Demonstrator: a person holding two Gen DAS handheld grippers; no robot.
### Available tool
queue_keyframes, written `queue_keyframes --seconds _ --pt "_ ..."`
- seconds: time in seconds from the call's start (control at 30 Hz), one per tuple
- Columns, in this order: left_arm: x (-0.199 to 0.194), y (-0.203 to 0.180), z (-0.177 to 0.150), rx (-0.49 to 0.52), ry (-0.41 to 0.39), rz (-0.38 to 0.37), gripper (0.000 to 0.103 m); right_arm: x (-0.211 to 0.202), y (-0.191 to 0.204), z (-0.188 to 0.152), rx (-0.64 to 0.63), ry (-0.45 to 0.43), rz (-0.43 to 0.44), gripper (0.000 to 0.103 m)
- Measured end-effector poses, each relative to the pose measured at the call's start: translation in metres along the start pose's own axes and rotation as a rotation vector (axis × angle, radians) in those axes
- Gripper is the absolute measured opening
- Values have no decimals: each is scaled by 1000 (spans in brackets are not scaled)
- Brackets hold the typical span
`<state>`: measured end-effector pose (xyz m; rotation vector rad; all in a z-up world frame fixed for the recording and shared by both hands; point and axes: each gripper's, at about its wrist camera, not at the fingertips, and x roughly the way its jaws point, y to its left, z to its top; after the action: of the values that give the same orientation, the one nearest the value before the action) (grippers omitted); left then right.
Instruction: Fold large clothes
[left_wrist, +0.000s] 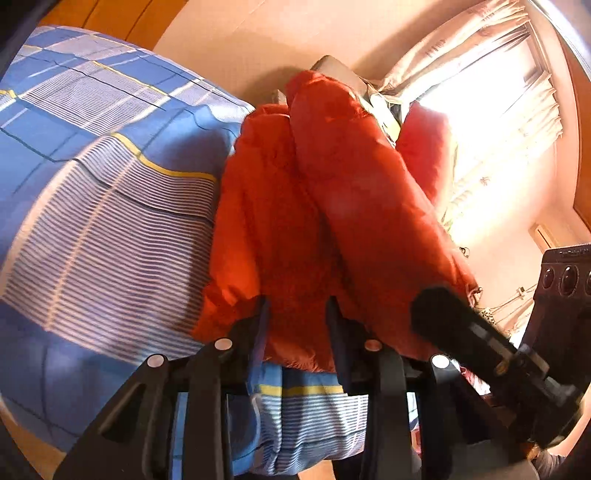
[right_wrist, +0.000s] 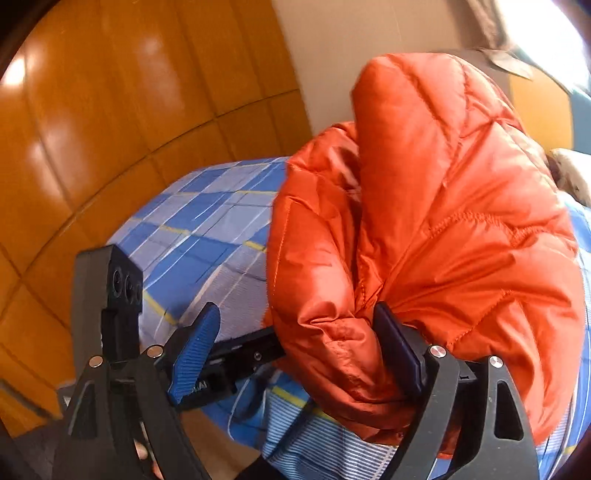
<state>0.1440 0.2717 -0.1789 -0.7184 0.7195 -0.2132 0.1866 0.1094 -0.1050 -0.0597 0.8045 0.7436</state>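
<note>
An orange quilted puffer jacket (left_wrist: 317, 206) lies bunched on a bed with a blue plaid and striped cover (left_wrist: 96, 206). My left gripper (left_wrist: 297, 314) has its two fingers closed on the jacket's near edge, with fabric bulging between them. In the right wrist view the jacket (right_wrist: 443, 229) fills the right half. My right gripper (right_wrist: 295, 339) is wide open; its right finger (right_wrist: 399, 354) presses into the jacket folds and its left blue-padded finger (right_wrist: 195, 350) stands free. The left gripper's body (right_wrist: 110, 295) shows beside it, and the right gripper's finger shows in the left wrist view (left_wrist: 472, 332).
The bed cover (right_wrist: 199, 236) hangs over the near bed edge. Orange wooden floor (right_wrist: 92, 129) lies to the left of the bed. A wall (left_wrist: 229, 48) stands behind, with a bright curtained window (left_wrist: 491, 110) at the right. Grey and pale items (left_wrist: 354, 77) lie past the jacket.
</note>
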Motion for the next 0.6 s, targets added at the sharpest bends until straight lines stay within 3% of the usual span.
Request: queue_keyframes --seconds 0.27,0.4,0.6 --pt "-51 20 -4 1 -57 150 43 11 -9 -1 -2 39 98 87" --pt "-88 40 -5 -33 -124 227 54 -21 -14 9 47 -18 140 87" --pt "-141 68 -8 -76 -211 331 57 -81 -47 25 122 -119 212 90"
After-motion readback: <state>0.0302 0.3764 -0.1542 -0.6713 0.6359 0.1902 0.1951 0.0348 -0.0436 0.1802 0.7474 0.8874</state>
